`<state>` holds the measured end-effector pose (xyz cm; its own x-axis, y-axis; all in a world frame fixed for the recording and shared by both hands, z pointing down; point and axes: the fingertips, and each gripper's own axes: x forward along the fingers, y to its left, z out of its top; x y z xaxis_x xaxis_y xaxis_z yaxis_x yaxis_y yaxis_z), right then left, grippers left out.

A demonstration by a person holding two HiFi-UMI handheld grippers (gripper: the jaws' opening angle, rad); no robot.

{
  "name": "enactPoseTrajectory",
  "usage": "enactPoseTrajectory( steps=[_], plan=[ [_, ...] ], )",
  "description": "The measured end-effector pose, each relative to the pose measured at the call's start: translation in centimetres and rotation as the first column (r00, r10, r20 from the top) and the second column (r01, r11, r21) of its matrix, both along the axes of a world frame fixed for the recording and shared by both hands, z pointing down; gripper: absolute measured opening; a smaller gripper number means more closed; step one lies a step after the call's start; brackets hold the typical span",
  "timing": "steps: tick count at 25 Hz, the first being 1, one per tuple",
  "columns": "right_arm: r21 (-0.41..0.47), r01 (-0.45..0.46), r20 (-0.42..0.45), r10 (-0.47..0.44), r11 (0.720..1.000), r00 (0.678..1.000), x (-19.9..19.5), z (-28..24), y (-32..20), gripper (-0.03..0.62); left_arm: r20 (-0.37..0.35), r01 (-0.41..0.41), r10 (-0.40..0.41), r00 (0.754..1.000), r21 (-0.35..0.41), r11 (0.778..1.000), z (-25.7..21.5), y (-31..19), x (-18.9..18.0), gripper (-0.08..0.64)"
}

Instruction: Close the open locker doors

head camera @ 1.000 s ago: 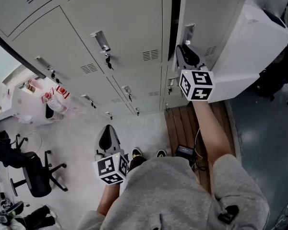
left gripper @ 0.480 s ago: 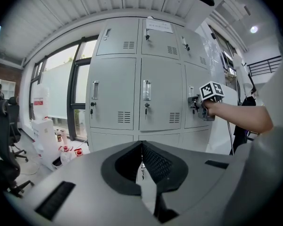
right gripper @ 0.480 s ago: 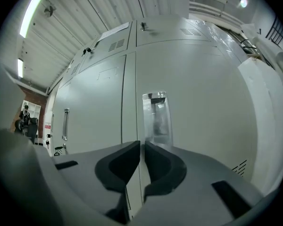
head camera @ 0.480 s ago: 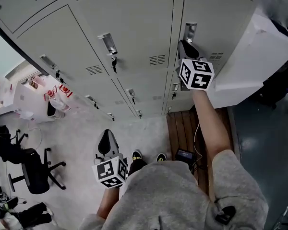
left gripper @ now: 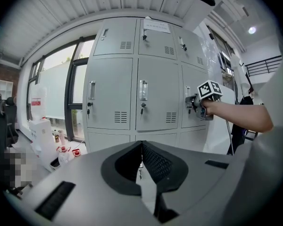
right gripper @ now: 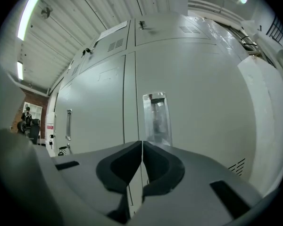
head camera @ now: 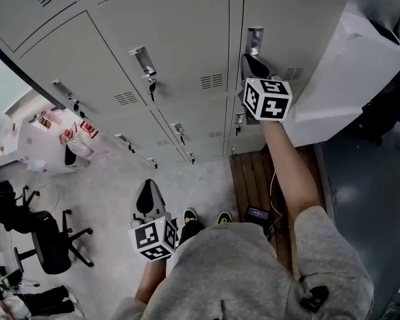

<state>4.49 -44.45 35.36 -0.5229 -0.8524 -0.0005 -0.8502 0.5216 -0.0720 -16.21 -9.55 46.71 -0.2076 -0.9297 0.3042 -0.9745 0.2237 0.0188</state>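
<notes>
Left gripper (head camera: pixel 149 191): held low, in front of the person's body and well apart from the locker bank (head camera: pixel 180 39). Its jaws meet at the tips with nothing between them. It takes no part in the contact.

Locker bank: every door visible in the left gripper view sits flush with its neighbours. No open door can be identified in any view.

Right gripper (head camera: pixel 252 65): extended on a straight arm to the bank's right-hand column. Its jaws have just been closing and now stand together, empty. The tips appear to bear on the locker door (head camera: pixel 300 25) near that door's left edge, though contact cannot be confirmed.

Governing relation: the door lies directly ahead of the right gripper's tips, with its long axis vertical. The recessed handle (head camera: pixel 255 40) sits just above the tips. The right gripper is by far the nearer tool.

Assessment: this door appears seated in its frame. Any remaining push should run straight along the gripper's pointing line, into the door face.
</notes>
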Motion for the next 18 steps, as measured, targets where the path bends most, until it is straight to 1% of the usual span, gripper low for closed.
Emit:
enactPoseTrajectory(
  steps=[5,10,14,18],
  plan=[
    [0.028,0.051,-0.039,-0.05,0.998,0.998,1.0,0.6,3.9,0.034,-0.007,-0.043,0.043,0.999,0.0,0.999,0.2,-0.6,1.4,0.008],
    [0.052,0.115,-0.098,-0.109,0.992,0.989,3.1,2.1,11.3,0.035,-0.007,-0.096,0.096,0.995,0.01,0.995,0.0,-1.6,2.8,0.008],
    [0.01,0.121,-0.133,-0.119,0.993,0.984,5.6,4.4,17.1,0.035,-0.007,-0.138,0.138,0.99,0.017,0.99,-0.2,-2.2,4.0,0.008],
    [-0.052,0.08,-0.126,-0.086,0.995,0.988,8.0,6.6,21.4,0.035,-0.007,-0.175,0.175,0.984,0.02,0.984,-0.3,-2.6,5.4,0.008]
  ],
)
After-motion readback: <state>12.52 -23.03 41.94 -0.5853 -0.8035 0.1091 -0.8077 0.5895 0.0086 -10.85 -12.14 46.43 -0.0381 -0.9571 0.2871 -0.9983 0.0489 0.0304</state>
